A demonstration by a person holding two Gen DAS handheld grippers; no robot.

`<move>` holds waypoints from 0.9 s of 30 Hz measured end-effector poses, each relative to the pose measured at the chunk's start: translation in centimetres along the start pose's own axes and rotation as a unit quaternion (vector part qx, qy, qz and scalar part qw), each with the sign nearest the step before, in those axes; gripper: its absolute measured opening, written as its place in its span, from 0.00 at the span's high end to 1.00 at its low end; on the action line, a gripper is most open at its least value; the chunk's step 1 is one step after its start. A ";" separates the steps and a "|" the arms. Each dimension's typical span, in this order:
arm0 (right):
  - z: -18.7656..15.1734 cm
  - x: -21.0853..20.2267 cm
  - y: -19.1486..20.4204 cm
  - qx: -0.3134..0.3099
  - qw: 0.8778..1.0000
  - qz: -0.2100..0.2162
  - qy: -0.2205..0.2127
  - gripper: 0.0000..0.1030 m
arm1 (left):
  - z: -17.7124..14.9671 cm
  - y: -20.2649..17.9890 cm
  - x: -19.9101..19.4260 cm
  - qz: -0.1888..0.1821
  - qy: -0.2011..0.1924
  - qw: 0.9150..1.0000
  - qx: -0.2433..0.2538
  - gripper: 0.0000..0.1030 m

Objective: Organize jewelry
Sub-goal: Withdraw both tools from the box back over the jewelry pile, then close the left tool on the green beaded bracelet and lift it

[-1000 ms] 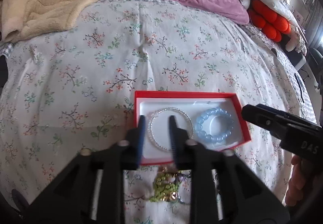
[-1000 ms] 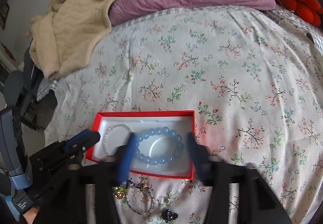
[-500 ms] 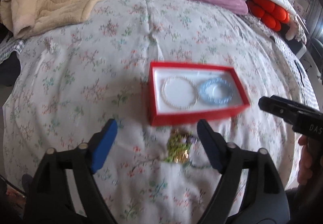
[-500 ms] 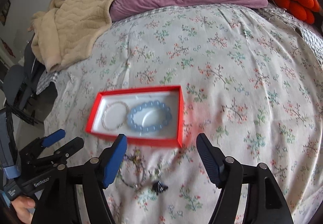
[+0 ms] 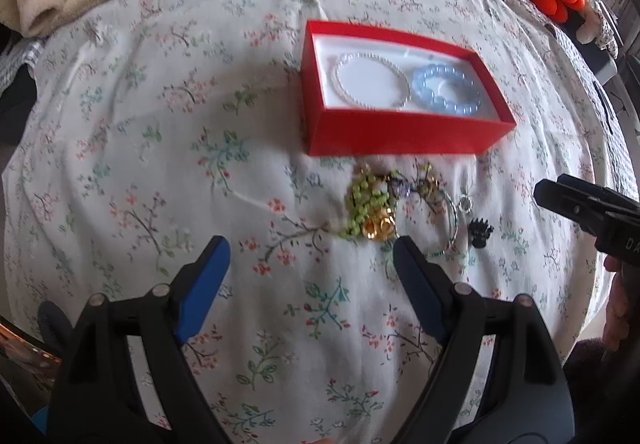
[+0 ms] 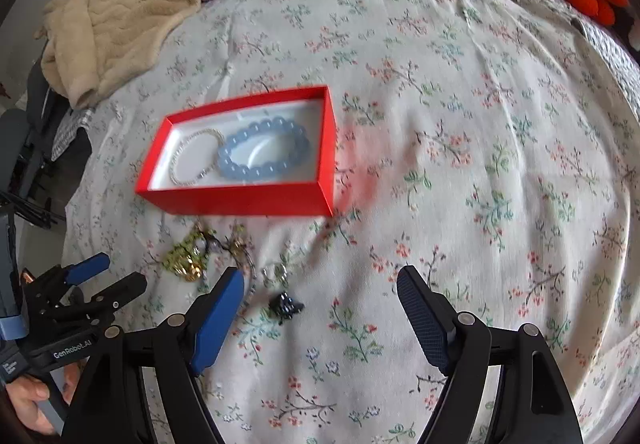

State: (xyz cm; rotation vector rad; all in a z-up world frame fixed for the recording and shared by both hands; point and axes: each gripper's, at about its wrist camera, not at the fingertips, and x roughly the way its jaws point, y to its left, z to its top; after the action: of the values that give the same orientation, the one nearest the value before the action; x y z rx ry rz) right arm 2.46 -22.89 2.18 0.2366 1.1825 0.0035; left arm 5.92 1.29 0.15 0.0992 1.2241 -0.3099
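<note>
Both tongs are empty: left tongs stand wide apart, right tongs are opening. Ahead, the red box holds a pearl bracelet and blue bead bracelet. Loose jewelry waits on the bed just in front.

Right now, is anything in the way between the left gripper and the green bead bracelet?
Nothing visible. Only bare floral bedspread lies between the left gripper and the green bead bracelet. Its jaws stand open and empty.
</note>
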 end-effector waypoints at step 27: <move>-0.7 2.5 -1.2 0.008 0.999 -0.014 0.040 0.22 | 1.4 -1.3 3.9 -0.063 0.002 0.997 0.039 0.86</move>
State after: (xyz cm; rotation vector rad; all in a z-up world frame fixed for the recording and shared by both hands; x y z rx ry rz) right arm 2.66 -23.58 -0.61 0.2353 1.2651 -0.0217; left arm 7.96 -0.96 -2.89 0.0906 1.2248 -0.4678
